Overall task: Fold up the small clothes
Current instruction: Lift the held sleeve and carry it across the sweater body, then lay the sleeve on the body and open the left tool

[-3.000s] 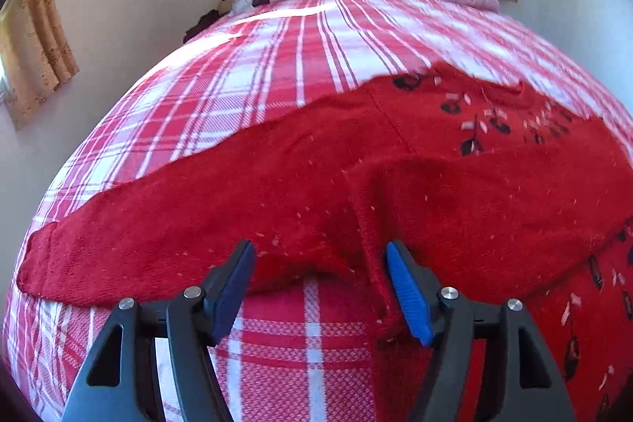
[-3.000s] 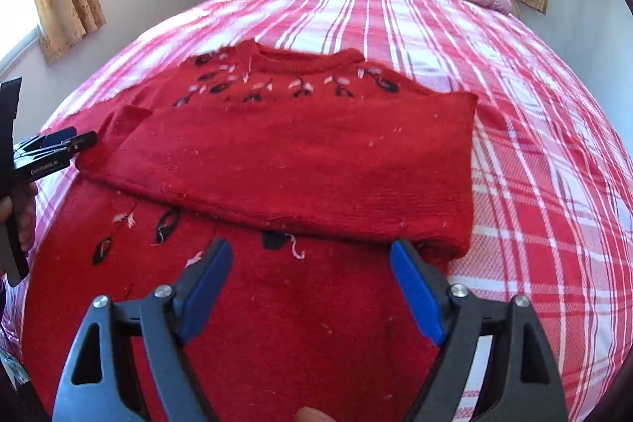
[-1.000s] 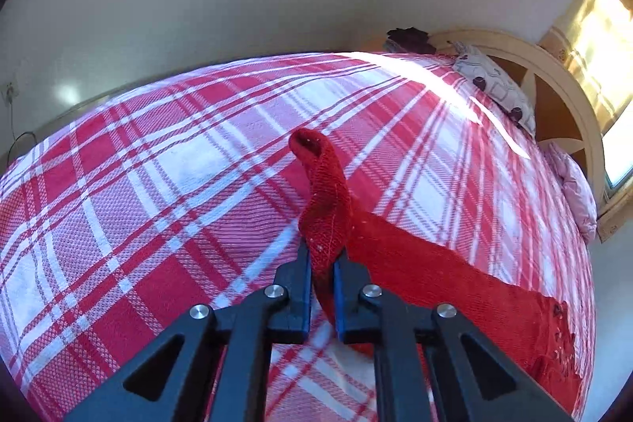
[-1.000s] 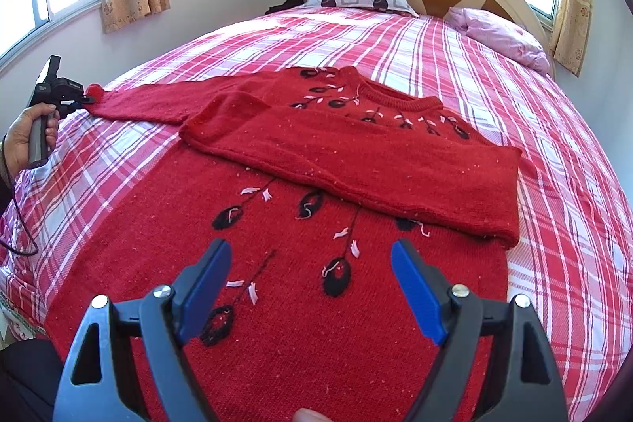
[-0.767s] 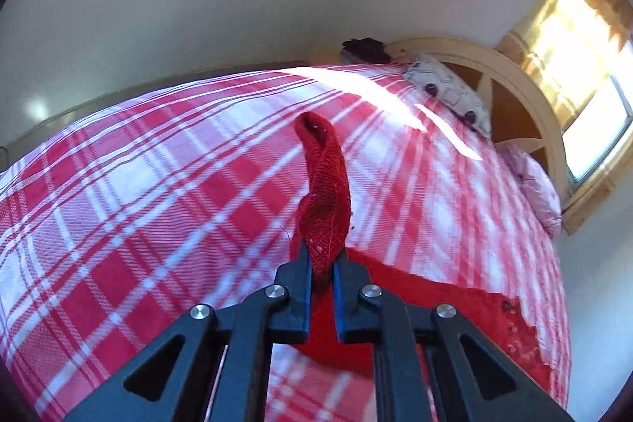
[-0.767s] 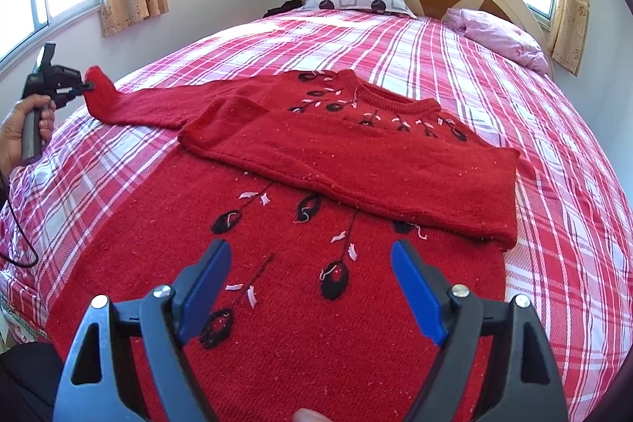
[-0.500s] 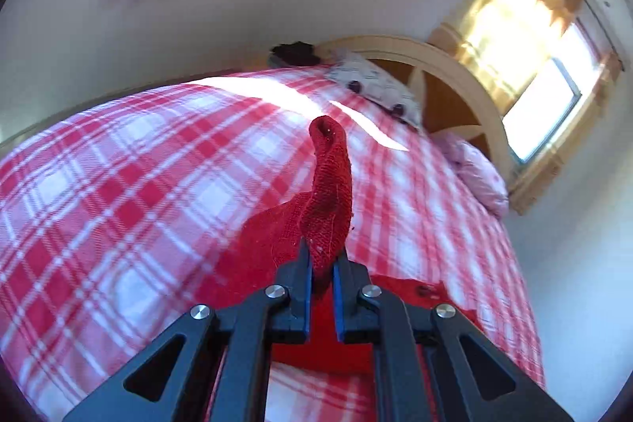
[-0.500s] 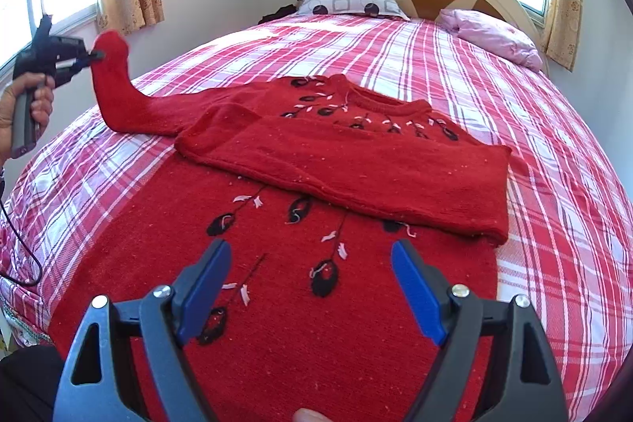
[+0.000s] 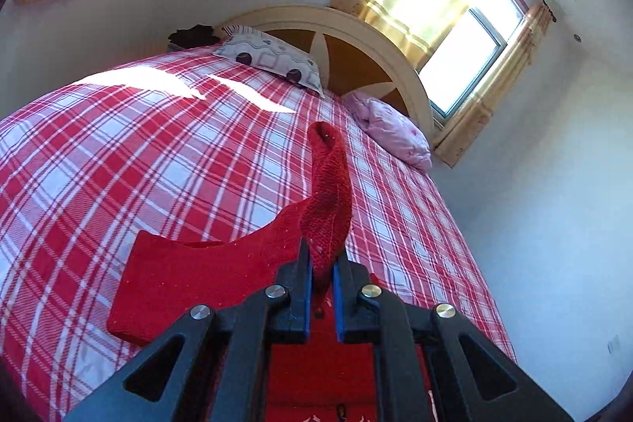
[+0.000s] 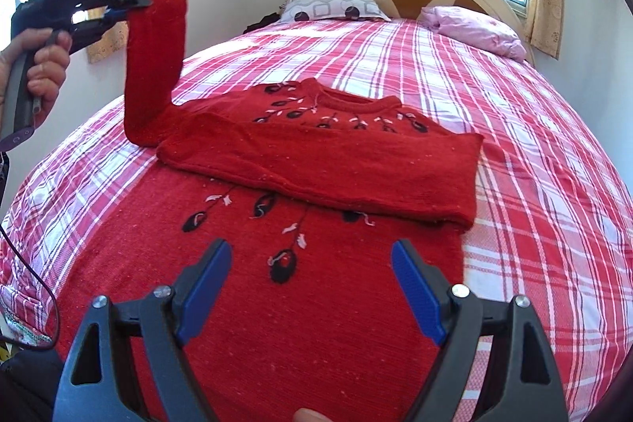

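Right wrist view: left gripper (image 10: pixel 134 2) holds sleeve (image 10: pixel 156 66) aloft.

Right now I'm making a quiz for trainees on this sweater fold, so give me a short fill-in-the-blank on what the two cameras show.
1. The left gripper is shut on the cuff of the red sweater's ____.
2. The right gripper hovers over the red sweater with its jaws ____.
3. The sweater lies on a bed covered in a red and white ____ sheet.
4. The other sleeve lies folded ____ the sweater's chest.

Missing words: sleeve; open; plaid; across
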A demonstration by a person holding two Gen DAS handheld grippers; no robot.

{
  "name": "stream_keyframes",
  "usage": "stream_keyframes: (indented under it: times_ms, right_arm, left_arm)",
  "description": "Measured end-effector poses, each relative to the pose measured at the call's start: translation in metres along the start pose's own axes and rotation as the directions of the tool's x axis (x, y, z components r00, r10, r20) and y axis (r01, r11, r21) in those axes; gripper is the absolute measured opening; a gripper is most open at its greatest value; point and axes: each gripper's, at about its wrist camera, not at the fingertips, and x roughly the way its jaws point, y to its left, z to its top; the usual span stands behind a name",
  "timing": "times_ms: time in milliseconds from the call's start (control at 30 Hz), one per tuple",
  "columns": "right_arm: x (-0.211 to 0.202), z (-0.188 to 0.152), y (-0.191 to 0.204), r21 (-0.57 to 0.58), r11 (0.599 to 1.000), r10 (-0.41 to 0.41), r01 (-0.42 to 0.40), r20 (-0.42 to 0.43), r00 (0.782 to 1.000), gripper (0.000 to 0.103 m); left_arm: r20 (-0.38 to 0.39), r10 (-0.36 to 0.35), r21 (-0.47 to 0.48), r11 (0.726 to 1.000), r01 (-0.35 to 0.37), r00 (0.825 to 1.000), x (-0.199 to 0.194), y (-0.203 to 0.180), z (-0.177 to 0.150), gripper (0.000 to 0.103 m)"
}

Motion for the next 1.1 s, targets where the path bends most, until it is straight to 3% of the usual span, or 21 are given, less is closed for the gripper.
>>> stream_keyframes:
  times_ms: [333,700,900,967,1033,1100]
  right_arm:
    - [-0.003,-0.008,-0.027,0.071,0.997,0.005,-0.007,0.019,1.0,0.086]
    - [-0.007,-0.022,-0.055,0.144,0.99,-0.005,0.002,0.024,1.0,0.086]
    - [-0.006,-0.025,-0.067,0.183,0.983,-0.012,0.008,0.023,1.0,0.086]
    - [-0.005,-0.025,-0.068,0.191,0.982,-0.009,0.005,0.021,1.0,0.086]
    - [-0.004,-0.027,-0.068,0.192,0.981,-0.008,0.004,0.02,1.0,0.086]
    - [-0.002,-0.029,-0.067,0.185,0.983,-0.011,0.009,0.011,1.0,0.086]
  left_arm:
    - [-0.075,-0.081,0.065,0.994,0.086,0.994,0.035,-0.072,-0.024,0.008]
    - [-0.205,-0.067,0.121,0.988,0.093,0.976,0.094,-0.115,-0.079,0.008]
    - [-0.321,-0.028,0.183,0.979,0.091,0.947,0.13,-0.131,-0.12,0.008]
    - [-0.351,-0.008,0.233,0.968,0.095,0.936,0.138,-0.139,-0.134,0.008]
    - [-0.404,0.013,0.288,0.951,0.113,0.915,0.145,-0.149,-0.146,0.009]
    - [-0.42,0.03,0.334,0.934,0.124,0.907,0.144,-0.156,-0.154,0.012]
